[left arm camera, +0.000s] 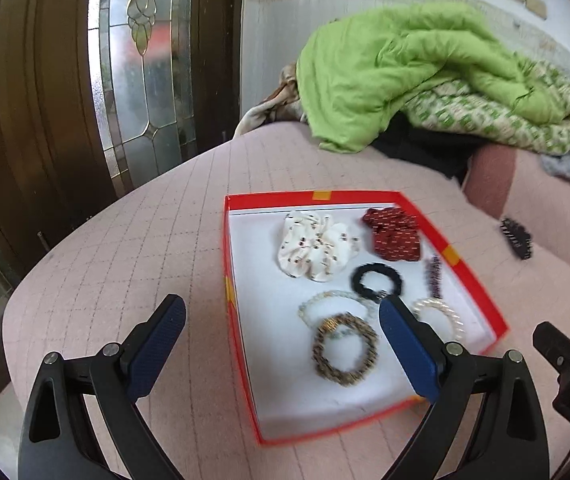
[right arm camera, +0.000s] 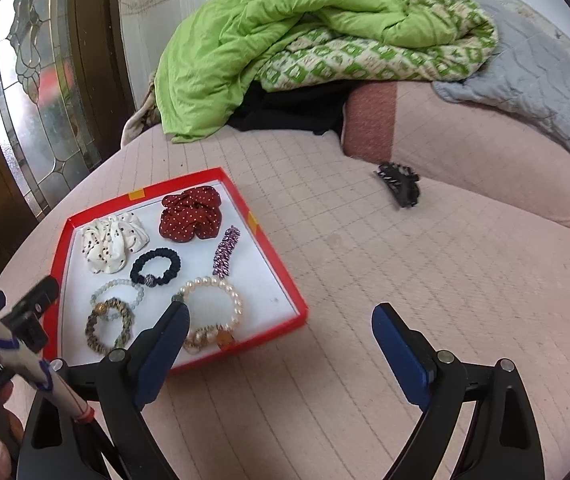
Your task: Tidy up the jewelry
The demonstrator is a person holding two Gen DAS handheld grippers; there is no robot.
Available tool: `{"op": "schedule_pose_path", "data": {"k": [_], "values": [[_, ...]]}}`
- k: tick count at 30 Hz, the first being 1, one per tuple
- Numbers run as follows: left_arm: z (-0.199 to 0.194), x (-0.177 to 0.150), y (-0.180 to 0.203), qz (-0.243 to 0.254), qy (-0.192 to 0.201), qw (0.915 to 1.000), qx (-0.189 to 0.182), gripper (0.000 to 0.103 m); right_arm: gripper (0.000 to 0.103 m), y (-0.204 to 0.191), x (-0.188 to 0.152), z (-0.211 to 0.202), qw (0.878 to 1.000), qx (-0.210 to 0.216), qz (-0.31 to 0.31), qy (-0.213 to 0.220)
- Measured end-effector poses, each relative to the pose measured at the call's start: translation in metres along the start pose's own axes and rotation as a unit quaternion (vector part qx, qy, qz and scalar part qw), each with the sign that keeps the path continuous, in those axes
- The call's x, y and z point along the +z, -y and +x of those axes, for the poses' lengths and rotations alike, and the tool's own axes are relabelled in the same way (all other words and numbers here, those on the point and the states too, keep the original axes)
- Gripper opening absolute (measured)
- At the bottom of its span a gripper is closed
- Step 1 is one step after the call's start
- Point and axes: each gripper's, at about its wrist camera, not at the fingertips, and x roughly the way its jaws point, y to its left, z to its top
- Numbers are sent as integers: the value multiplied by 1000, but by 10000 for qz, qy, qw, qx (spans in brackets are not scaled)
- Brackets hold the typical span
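A red-rimmed tray [left arm camera: 369, 196] [right arm camera: 281, 264] with a white floor lies on the pink bed. In it lie a white scrunchie [left arm camera: 315, 250] [right arm camera: 113, 242], a red dotted scrunchie [left arm camera: 395, 232] [right arm camera: 191, 214], a black hair tie [left arm camera: 377, 282] [right arm camera: 156, 267], a purple clip [right arm camera: 226, 255], a pale bead bracelet [left arm camera: 325, 302], a gold-brown bracelet [left arm camera: 344, 354] [right arm camera: 108, 330] and a pearl bracelet [right arm camera: 215, 312]. A black claw clip [left arm camera: 517, 237] [right arm camera: 399, 185] lies on the bed right of the tray. My left gripper [left arm camera: 283, 312] is open above the tray's near left. My right gripper [right arm camera: 281, 320] is open over the tray's near right corner.
A green quilt [right arm camera: 285, 28] and patterned blanket are piled at the far side. A pink pillow [right arm camera: 465, 140] and grey blanket [right arm camera: 533, 76] lie at the right. A wooden door with leaded glass [left arm camera: 141, 60] stands at the left, past the bed edge.
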Motion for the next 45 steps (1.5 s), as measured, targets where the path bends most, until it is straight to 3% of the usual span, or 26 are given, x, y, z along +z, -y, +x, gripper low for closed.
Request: {"op": "schedule_pose_path", "data": {"k": [8,13,15,20,24,31,41,45], "values": [[-69,-29,-4,-15,207,9992,-336,97,98,14,-36,-72,9993,-50,-43,360],[-125,-61,-6,434,571,9958,-562,98,100,17,-72,-115,9983,-108,-218,535],[-145,-77,-7,576,656,9940,-664,103,100,15,-87,-131,9975,-155,-340,606],[-178,-97,-7,684,969,9921,-404,103,100,16,-120,-166,9955,-167,-488,791],[-181,-105,-16,392,1013,9940,85,103,101,18,-133,-179,9933,-254,-623,941],[-171,-101,-23,51,865,9960,233,103,102,22,-136,-175,9940,-260,-594,886],[-167,-98,-9,456,681,9947,621,103,102,18,-138,-169,9943,-229,-680,783],[-164,-100,-6,636,552,9946,604,103,102,16,-139,-168,9945,-226,-694,753]]}}
